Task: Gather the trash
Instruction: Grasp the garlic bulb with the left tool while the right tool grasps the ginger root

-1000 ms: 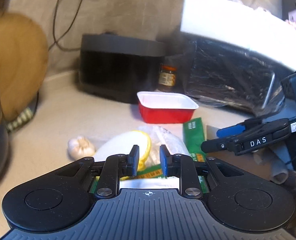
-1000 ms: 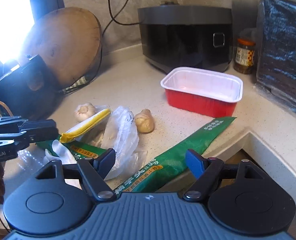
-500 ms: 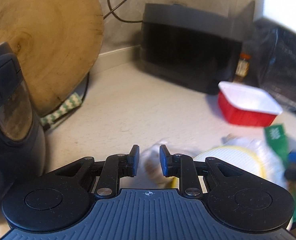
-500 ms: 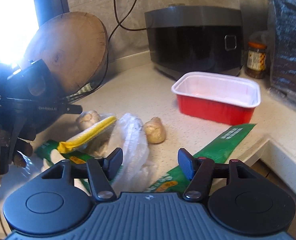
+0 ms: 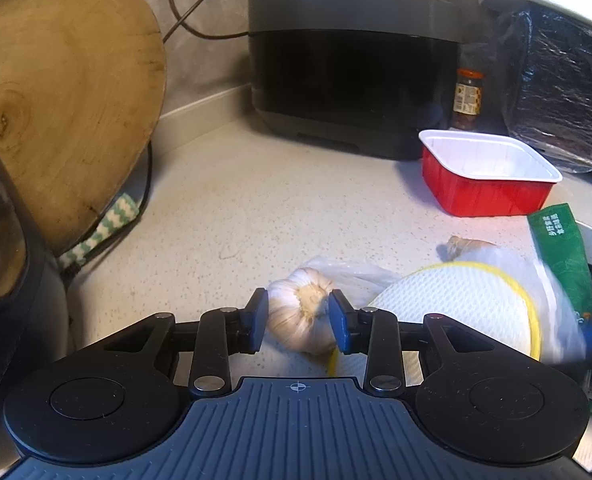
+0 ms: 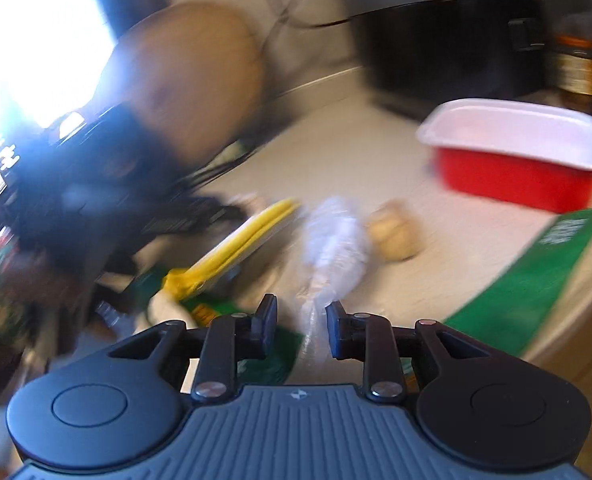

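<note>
A garlic bulb (image 5: 301, 314) lies on the counter between the fingers of my left gripper (image 5: 297, 318), which is open around it. Beside it are a white and yellow mesh pad (image 5: 459, 308), a clear plastic bag (image 5: 551, 292) and a green wrapper (image 5: 559, 248). In the blurred right wrist view my right gripper (image 6: 300, 326) is part open with a twisted strip of the clear plastic bag (image 6: 331, 248) between its fingers. The mesh pad (image 6: 236, 240), a piece of ginger (image 6: 395, 232) and the green wrapper (image 6: 535, 280) lie around it.
A red tray with a white inside (image 5: 487, 172) stands at the right, before a black cooker (image 5: 351, 68) and a jar (image 5: 468, 98). A round wooden board (image 5: 64, 100) leans at the left. A dark bag (image 5: 563, 92) is at the far right. The counter edge (image 6: 575, 320) drops off at the right.
My left gripper has swung left and come down around the garlic, opening a little. My right gripper has narrowed and moved forward to the plastic bag, its view now blurred.
</note>
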`<state>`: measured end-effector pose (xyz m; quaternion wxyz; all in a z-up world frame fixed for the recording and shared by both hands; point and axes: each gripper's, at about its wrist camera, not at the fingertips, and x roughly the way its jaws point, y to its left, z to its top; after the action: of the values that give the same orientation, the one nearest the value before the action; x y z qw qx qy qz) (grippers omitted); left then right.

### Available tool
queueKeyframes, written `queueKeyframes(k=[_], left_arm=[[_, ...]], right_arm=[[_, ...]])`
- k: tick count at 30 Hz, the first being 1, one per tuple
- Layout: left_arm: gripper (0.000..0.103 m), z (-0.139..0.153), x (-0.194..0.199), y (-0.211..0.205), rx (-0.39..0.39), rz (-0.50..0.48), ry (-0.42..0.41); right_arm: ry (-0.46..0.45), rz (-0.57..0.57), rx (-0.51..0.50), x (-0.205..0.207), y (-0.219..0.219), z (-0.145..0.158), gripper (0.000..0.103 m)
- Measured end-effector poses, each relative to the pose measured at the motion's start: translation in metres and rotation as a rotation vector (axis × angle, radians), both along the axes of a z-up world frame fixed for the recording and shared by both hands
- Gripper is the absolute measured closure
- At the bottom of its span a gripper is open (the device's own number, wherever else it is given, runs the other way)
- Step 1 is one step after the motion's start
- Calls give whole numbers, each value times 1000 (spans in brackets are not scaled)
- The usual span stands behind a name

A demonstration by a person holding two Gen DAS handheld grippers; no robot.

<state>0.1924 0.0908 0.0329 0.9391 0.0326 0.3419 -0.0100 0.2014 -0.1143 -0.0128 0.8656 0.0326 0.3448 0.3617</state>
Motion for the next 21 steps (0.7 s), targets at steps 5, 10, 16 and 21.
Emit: queueKeyframes(k=[5,10,16,21], left_arm=[[66,11,-11,5,-45,-1,-69],[66,22,-7,13,-114,8,-109],[66,10,5,12,-115,2,-69],[65,-6,-5,-7,71,-69,-55]], right_arm=[[-64,80,38,-13,-9,11,75],[-134,-155,54,8,-32,33,44],[-108,-278,-78,54,-2,19,44],[-96,-250,-113,63,17,5,44]])
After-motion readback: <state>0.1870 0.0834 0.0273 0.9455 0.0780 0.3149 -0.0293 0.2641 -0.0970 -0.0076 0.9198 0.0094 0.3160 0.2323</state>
